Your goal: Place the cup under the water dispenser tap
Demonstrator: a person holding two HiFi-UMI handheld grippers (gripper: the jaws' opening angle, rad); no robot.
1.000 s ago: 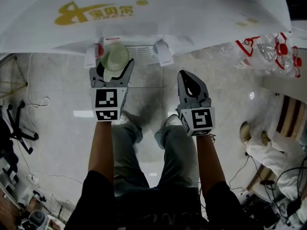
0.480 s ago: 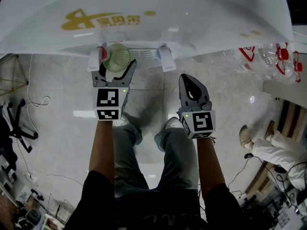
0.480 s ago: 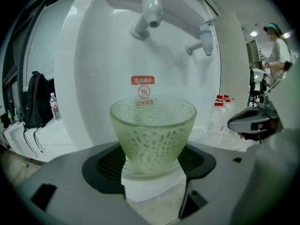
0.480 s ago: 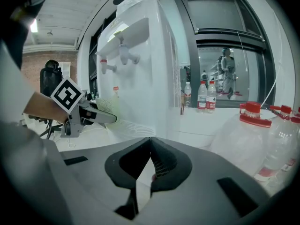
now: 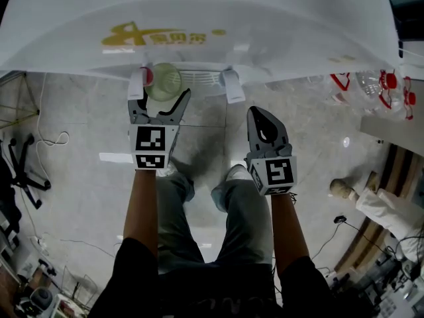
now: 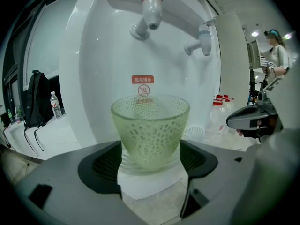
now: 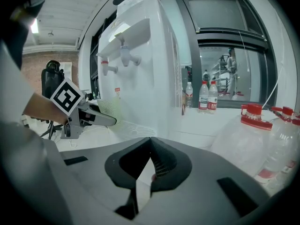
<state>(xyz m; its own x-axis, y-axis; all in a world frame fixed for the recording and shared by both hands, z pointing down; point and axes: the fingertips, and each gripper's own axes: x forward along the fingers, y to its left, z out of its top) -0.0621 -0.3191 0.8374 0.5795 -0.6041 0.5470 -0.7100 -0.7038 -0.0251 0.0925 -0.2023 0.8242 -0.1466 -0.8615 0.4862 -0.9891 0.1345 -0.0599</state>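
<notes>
Cup (image 6: 150, 130) stands on drip tray (image 6: 140, 186), red tap (image 6: 151, 12) at its 12 o'clock; placement looks done. Left gripper (image 5: 161, 99) jaws just been opening, now spread, flanking cup, seemingly clear of it. Right gripper (image 5: 262, 116), at cup's 4 o'clock, pressed together, empty. Remaining, likely: draw left gripper back.

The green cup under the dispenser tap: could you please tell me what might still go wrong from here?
1. The left tool has just opened its jaws, yet its pads flank the cup closely; a crooked pull-back could catch and tip it.
2. In the head view the cup seems slightly right of the red tap, so water may hit the rim.
</notes>
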